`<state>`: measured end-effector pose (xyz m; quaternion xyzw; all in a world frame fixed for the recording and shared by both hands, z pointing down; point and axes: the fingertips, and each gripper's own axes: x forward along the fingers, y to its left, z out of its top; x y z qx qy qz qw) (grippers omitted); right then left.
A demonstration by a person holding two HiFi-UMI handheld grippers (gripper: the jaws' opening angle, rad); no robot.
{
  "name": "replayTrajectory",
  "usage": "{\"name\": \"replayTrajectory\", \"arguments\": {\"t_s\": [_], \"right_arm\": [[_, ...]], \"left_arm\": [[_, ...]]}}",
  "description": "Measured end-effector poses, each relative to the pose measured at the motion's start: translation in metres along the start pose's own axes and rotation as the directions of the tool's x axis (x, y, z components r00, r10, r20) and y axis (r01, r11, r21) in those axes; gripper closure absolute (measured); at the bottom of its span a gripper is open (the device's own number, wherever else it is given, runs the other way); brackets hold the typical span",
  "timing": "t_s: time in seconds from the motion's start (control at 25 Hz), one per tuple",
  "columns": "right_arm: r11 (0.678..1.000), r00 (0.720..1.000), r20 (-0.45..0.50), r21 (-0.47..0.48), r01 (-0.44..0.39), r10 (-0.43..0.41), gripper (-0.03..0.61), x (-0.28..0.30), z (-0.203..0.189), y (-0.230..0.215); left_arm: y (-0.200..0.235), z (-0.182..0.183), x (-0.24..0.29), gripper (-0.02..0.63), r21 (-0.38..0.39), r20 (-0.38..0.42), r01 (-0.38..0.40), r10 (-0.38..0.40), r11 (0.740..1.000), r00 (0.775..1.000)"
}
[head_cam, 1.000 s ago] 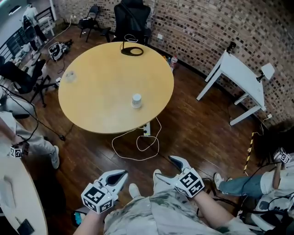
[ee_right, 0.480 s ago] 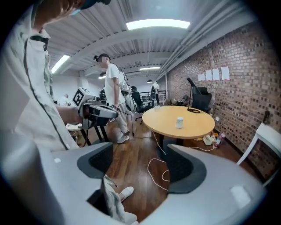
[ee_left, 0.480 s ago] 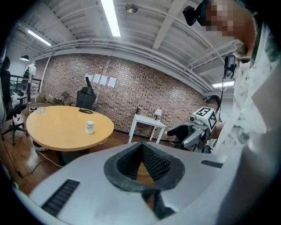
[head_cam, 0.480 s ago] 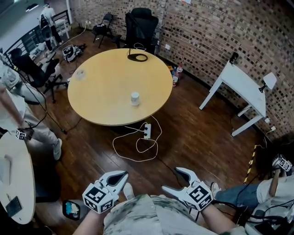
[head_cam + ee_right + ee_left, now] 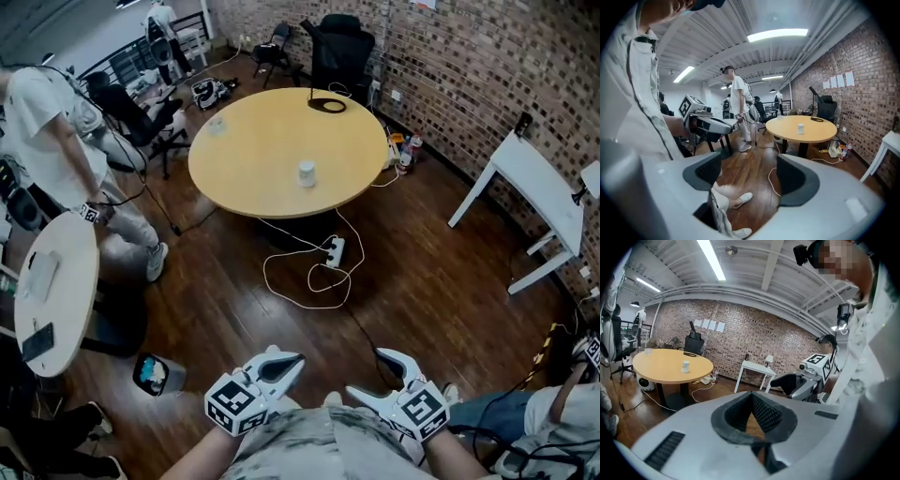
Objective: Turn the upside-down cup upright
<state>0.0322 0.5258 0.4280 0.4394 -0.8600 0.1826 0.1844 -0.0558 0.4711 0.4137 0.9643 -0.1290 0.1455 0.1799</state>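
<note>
While the left gripper (image 5: 751, 397) keeps its jaws pressed together on nothing, our right gripper (image 5: 750, 176) has its jaws apart; they have just been closing a little, with only floor between them. We hold both close to our body. Well apart from them, the white cup (image 5: 307, 172) stands on the round table (image 5: 246, 155), too small for us to tell which way its mouth faces. We judge this fits either walking toward a cup that needs turning or standing back from one already righted. Any touch of it calls for crossing the floor past the cable (image 5: 309, 281).
</note>
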Motion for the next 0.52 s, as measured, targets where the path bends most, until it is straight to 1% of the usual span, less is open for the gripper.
{"name": "replayTrajectory", "arguments": {"t_s": [0.12,0.28,0.52], "right_arm": [[0.999,0.999,0.015,-0.014,-0.035,0.035,0.210,-0.011,-0.003,0.011],[0.998,0.999,0.027,-0.049,-0.042,0.043,0.215,-0.023,-0.011,0.010],[0.998,0.998,0.044,-0.033,-0.045,0.046,0.215,-0.049,-0.016,0.013]], "left_arm": [[-0.023,-0.010,-0.011,0.607,-0.016,0.002,-0.031,0.031,0.999,1.000],[-0.039,-0.024,-0.005,0.607,-0.021,-0.003,-0.037,0.037,0.999,0.999],[-0.067,-0.011,0.012,0.607,0.014,0.007,-0.018,0.018,1.000,1.000]]}}
